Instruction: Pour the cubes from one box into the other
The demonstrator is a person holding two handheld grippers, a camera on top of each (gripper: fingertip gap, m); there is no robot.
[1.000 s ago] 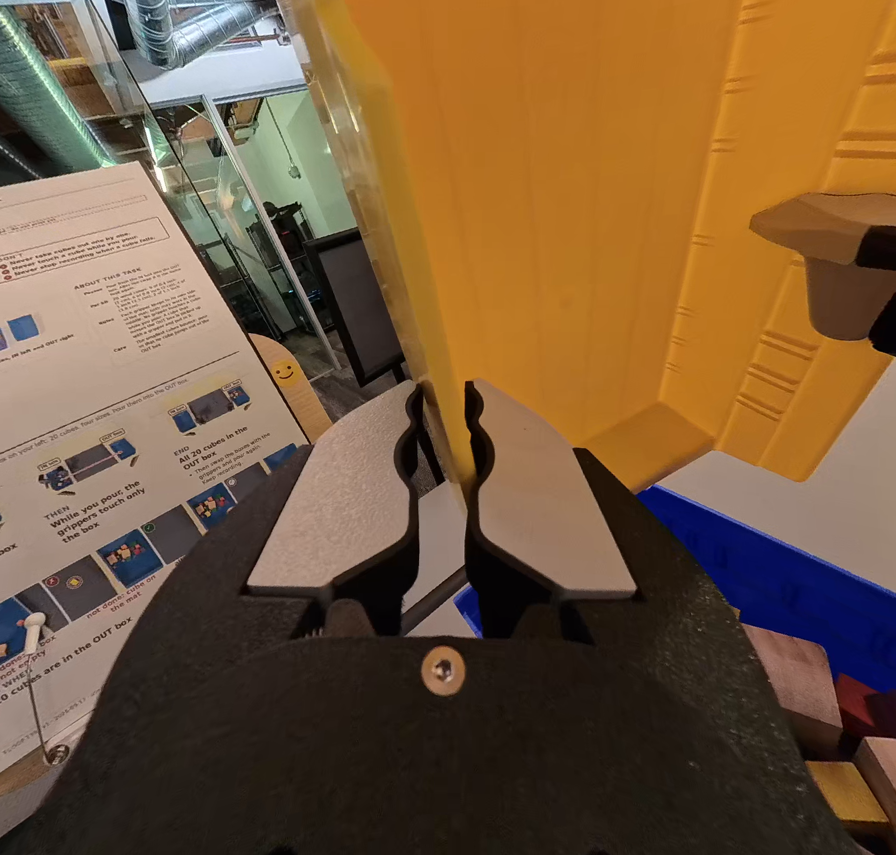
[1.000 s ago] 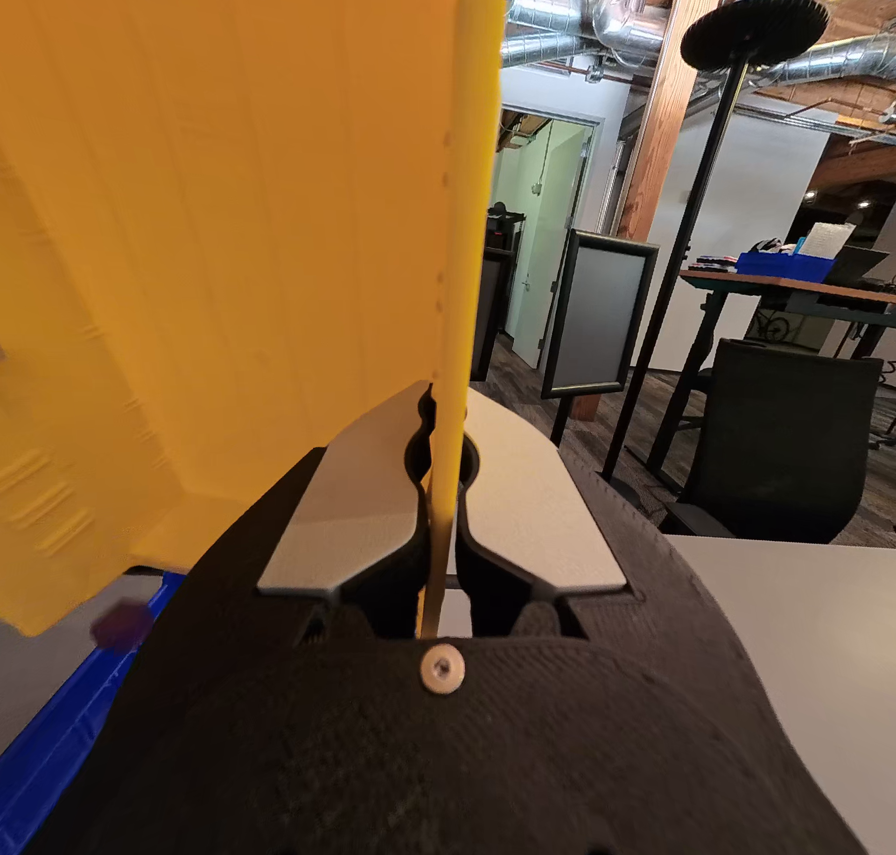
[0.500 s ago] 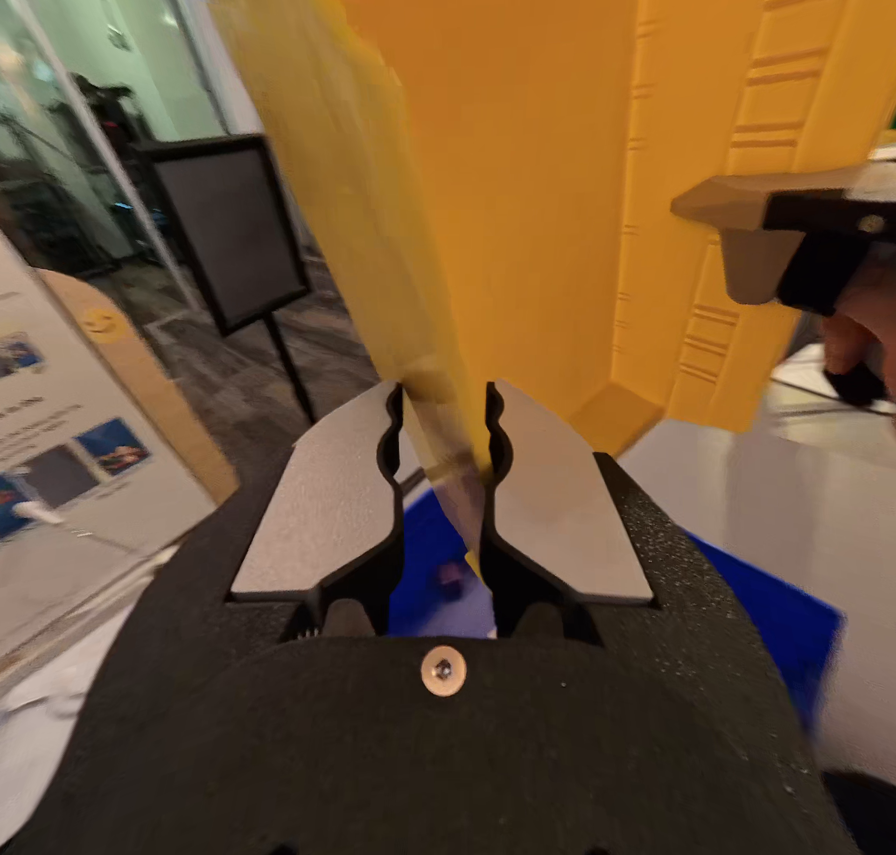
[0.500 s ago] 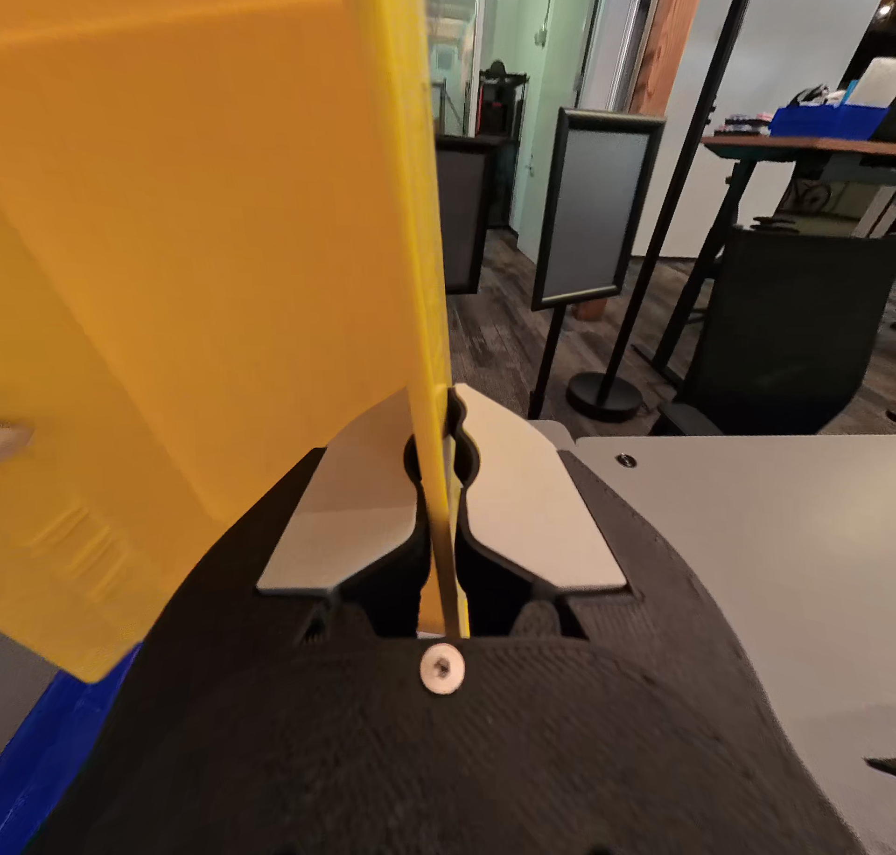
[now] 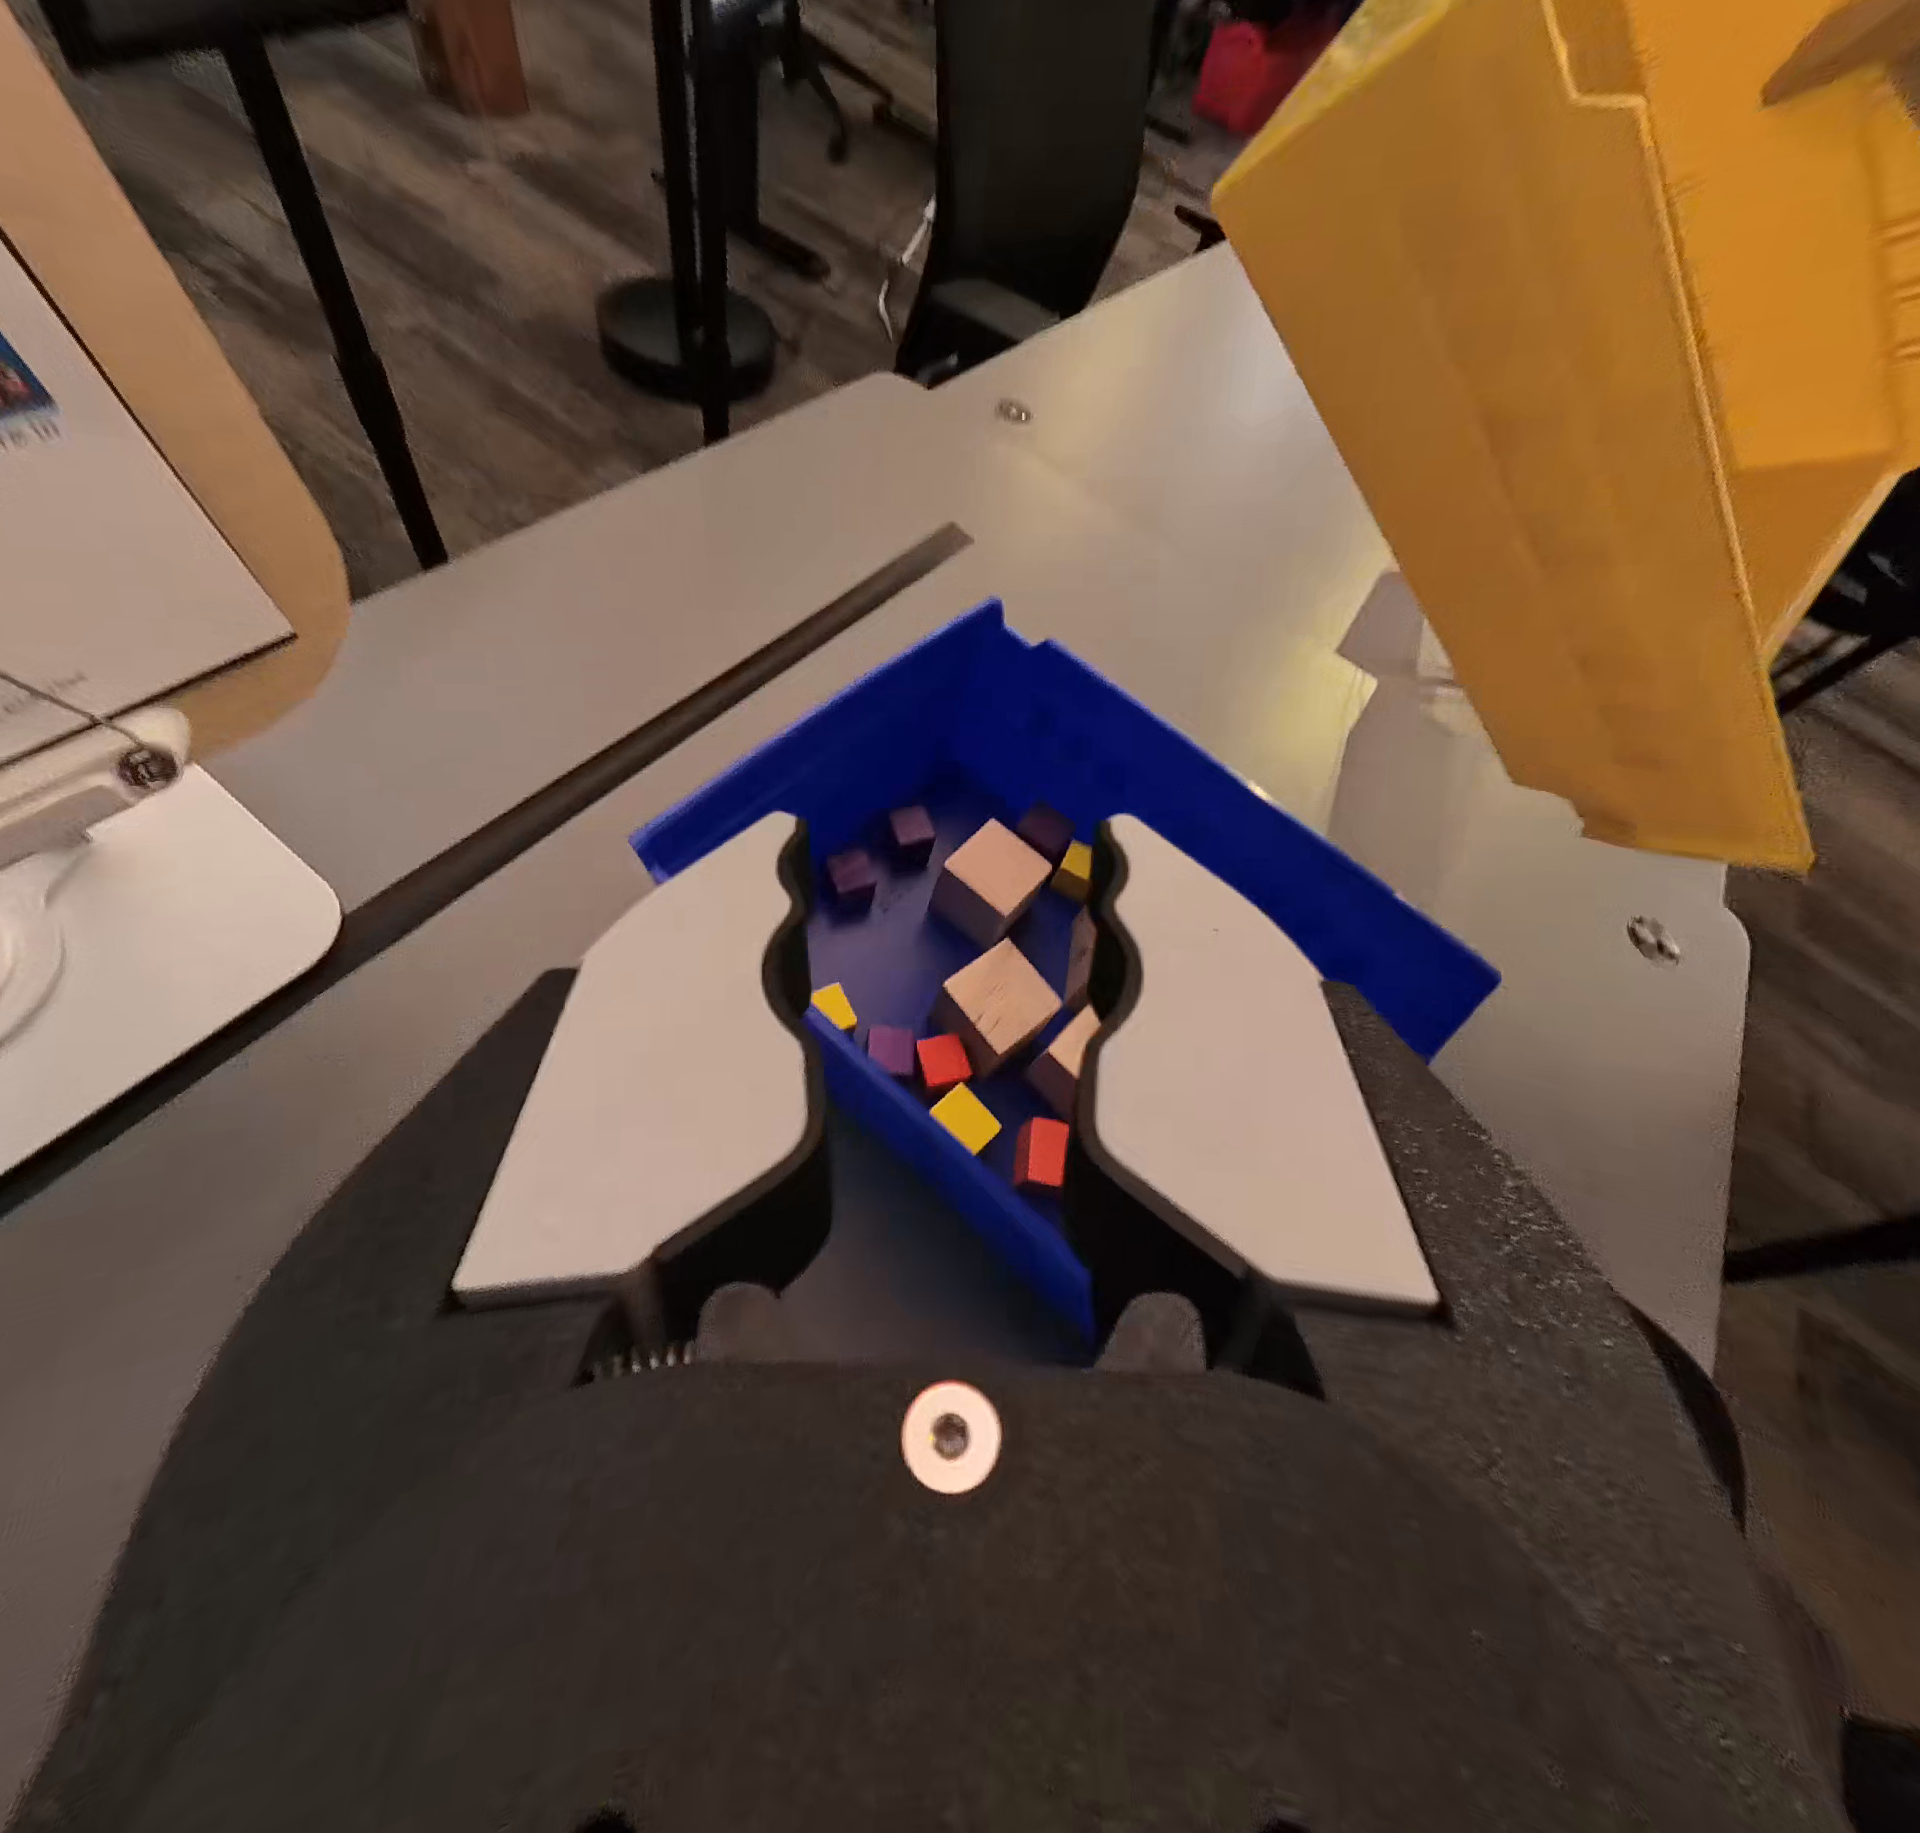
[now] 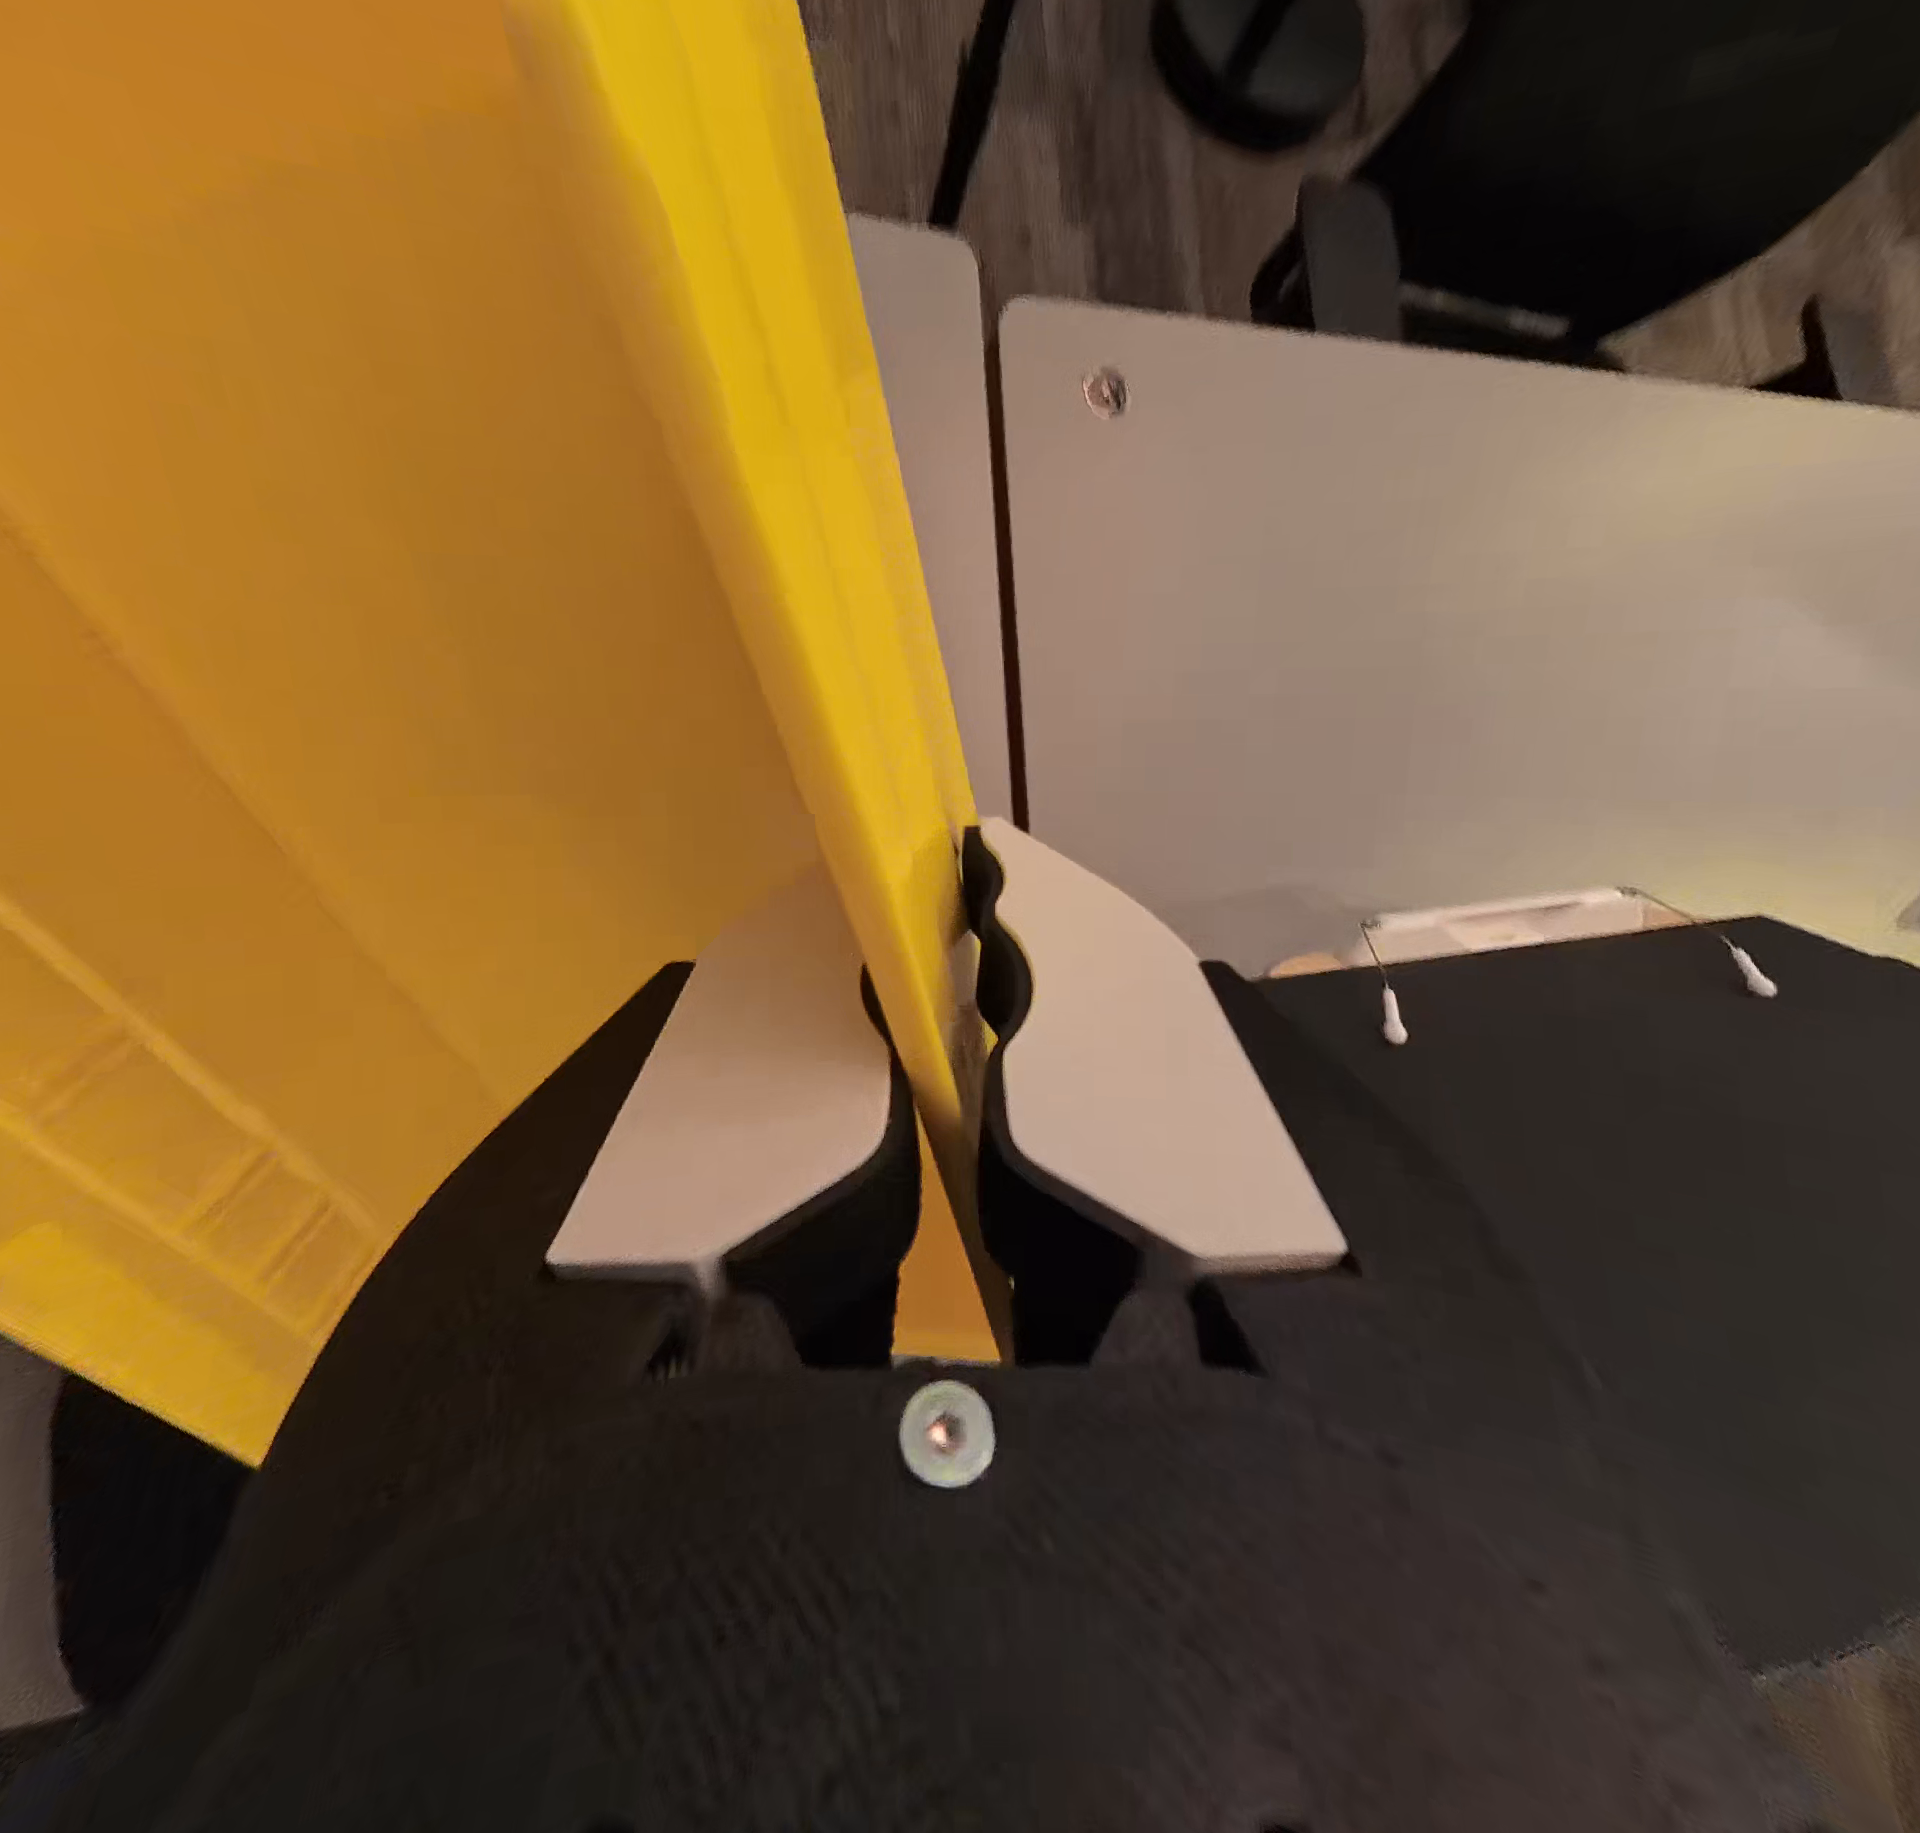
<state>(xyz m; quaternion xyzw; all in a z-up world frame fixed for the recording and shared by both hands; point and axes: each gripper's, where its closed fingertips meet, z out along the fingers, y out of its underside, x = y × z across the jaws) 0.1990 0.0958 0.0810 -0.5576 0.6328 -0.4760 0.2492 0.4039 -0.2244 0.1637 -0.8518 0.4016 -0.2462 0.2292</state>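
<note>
— Yellow box (image 5: 1538, 433) first: where, and gripped how?

— Up in the air, tilted, well up and to the right of the left gripper (image 5: 948, 838). Pinched by one thin wall between the fingers (image 6: 1122, 1056) of the right gripper (image 6: 914, 879), pressed tight onto the plastic and seated deep.

— And the left fingers?

— Spread wide, holding nothing, hovering over the blue box (image 5: 1226, 796), with its near wall visible right between them.

— Contents?

— Blue box resting on the grey table (image 5: 1091, 495). Several pale wooden cubes (image 5: 987, 884) between and just beyond the fingertips, plus small purple, yellow and red ones scattered around. All inside the walls, as far as can be seen. No cube visible in the exposed part of the yellow box; far corners hidden, so cannot call it empty for certain.

— Judgement on the step?

— Pouring likely finished; probably time to set the yellow box down.

— Tips for doing it well?

— Keep the pinch firm: one wall carrying the whole box, likely to twist. Lower slowly, level out before touching down, and land well clear of the blue box, perhaps toward the black mat (image 6: 1558, 1108) right of the right fingers. Open only once flat. Keep the left fingers out of the path, ready to steady the free wall.
</note>
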